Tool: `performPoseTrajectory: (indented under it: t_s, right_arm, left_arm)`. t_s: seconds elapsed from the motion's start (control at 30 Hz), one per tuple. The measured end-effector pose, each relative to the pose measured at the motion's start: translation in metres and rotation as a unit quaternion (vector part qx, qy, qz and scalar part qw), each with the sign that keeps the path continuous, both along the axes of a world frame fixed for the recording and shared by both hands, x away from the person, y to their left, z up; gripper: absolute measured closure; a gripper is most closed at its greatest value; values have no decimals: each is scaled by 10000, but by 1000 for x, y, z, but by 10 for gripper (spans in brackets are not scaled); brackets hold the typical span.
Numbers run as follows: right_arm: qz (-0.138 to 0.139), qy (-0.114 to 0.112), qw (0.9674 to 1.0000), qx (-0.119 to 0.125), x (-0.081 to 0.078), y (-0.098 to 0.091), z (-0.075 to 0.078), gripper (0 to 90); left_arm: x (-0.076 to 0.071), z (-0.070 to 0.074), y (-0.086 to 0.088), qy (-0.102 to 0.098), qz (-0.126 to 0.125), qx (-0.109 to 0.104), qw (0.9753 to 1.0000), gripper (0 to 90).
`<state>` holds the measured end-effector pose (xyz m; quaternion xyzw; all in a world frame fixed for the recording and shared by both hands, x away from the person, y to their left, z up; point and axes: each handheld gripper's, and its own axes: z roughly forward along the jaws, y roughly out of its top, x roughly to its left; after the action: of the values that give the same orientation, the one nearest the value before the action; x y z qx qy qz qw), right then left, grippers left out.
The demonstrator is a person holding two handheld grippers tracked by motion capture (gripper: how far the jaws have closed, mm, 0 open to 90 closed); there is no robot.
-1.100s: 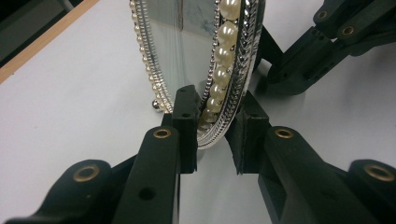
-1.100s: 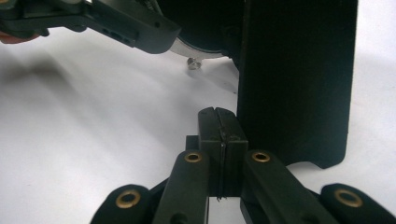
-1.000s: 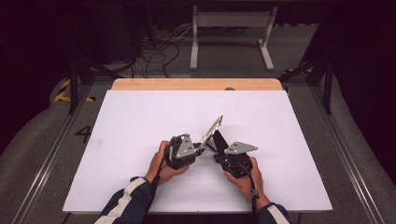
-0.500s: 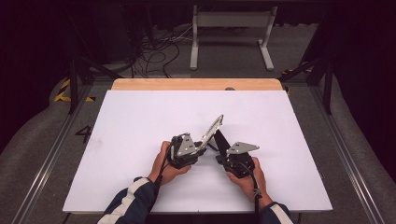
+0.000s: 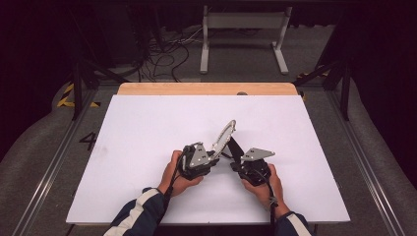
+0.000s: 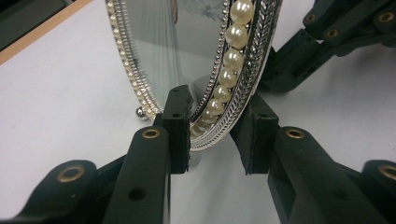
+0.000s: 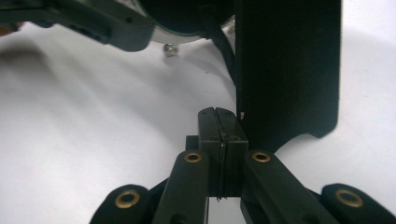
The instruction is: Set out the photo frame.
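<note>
1. The worktop (image 5: 147, 128) is a white rectangular sheet, plain and unmarked.
2. Along its far edge a strip of pale wood (image 5: 206, 89) shows from under the white surface.
3. An oval frame (image 5: 223, 139), silver-rimmed and set with pearls, stands tilted near the middle of the worktop, its lower edge on the white surface.
4. A black back stand (image 5: 235, 147) props the frame from behind, its foot on the worktop.

One picture frame (image 5: 223, 139), two grippers.
</note>
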<state>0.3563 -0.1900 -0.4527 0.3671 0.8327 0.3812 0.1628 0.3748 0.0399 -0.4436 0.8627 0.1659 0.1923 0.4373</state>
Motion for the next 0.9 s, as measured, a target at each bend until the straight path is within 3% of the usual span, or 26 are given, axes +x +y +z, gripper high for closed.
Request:
performPoseTrajectory:
  t_s: [0.1,0.53,0.63,0.73,0.87,0.9]
  right_arm:
    - [-56,-63,9999,-103,3,-3,0,900]
    - [-244,-95,9997,30,18,-14,-3,899]
    - [-253,-74,9996,39,18,-15,-3,884]
    - [-208,-60,9997,65,18,-16,-4,850]
    - [-160,-49,9998,87,16,-16,-4,815]
    - [-160,-49,9998,87,16,-16,-4,815]
  left_arm:
    - [-1,0,-4,1,3,-3,10000,673]
    - [3,-1,-9,74,-30,-83,9999,651]
    - [3,0,-3,165,-102,-222,9996,647]
    - [0,6,8,79,-103,-103,9999,574]
    - [-11,10,39,176,-102,-51,9998,522]
    - [-11,10,39,176,-102,-51,9998,487]
